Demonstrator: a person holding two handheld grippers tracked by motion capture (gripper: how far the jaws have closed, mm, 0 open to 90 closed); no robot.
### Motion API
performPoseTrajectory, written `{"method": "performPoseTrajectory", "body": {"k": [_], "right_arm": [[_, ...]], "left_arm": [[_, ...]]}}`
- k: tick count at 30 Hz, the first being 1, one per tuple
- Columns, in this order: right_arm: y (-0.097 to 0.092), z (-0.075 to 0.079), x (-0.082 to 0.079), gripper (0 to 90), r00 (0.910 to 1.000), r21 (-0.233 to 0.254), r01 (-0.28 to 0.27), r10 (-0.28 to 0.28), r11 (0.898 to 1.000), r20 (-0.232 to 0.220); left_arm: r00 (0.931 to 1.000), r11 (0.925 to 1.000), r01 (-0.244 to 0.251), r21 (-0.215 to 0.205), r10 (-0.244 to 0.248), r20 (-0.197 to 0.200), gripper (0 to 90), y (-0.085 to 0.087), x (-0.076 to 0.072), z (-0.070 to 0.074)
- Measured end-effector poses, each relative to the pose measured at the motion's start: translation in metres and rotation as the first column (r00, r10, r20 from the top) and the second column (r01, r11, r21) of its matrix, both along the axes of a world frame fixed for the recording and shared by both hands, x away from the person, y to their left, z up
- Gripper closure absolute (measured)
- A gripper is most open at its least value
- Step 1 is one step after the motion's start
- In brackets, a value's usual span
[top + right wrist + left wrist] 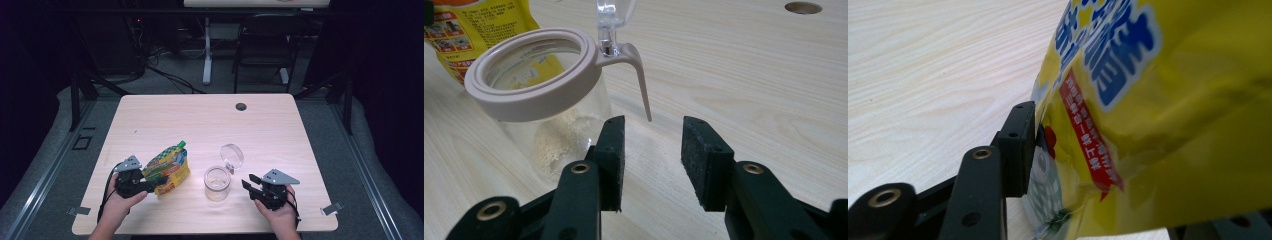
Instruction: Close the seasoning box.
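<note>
Two grippers: left gripper (156, 185) open-jawed around the yellow pouch (170, 167), which slants up away from it; right gripper (248, 181) open, empty, beside the jar (217, 183)

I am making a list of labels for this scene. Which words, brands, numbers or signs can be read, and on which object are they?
Yellow pouch: large blue characters and a red banner with white characters, too blurred and cropped to quote.
Pouch back panel: small print, too small to read.
Clear jar: no text.
Table: no text.

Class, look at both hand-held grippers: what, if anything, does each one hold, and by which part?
The left hand-held gripper has the yellow plastic spout pouch between its jaws at the lower edge; whether it grips cannot be told. The right hand-held gripper holds nothing.
</note>
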State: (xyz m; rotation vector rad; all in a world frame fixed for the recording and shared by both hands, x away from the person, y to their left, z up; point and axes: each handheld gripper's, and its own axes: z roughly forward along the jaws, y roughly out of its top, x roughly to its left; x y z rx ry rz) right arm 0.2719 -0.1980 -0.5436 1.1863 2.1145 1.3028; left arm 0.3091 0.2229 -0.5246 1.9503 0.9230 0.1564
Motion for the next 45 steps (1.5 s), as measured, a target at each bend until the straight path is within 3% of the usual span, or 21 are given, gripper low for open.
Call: {"method": "performPoseTrajectory", "body": {"k": [8,17,32,45], "right_arm": [[0.0,0.0,0.0,61.5,1.0,-0.008,-0.003,0.003,1.0,-0.001],[0.001,0.0,0.0,60.3,1.0,-0.009,-0.006,0.006,1.0,-0.001],[0.002,0.0,0.0,59.5,1.0,-0.013,-0.01,0.01,1.0,0.0],[0.003,0.0,0.0,59.3,0.9999,-0.016,-0.013,0.013,1.0,-0.001]], "left_arm": [[0.9997,0.9996,-0.019,0.02,0.02,-0.011,46.7,-0.003,0.005,-0.015],[0.9993,0.9993,-0.037,0.001,0.037,0.007,41.7,-0.005,0.008,-0.029],[0.9991,0.9979,-0.037,-0.053,0.038,0.019,43.0,-0.012,0.011,-0.048],[0.9991,0.9982,-0.036,-0.048,0.037,0.02,39.5,-0.013,0.012,-0.055]]}}
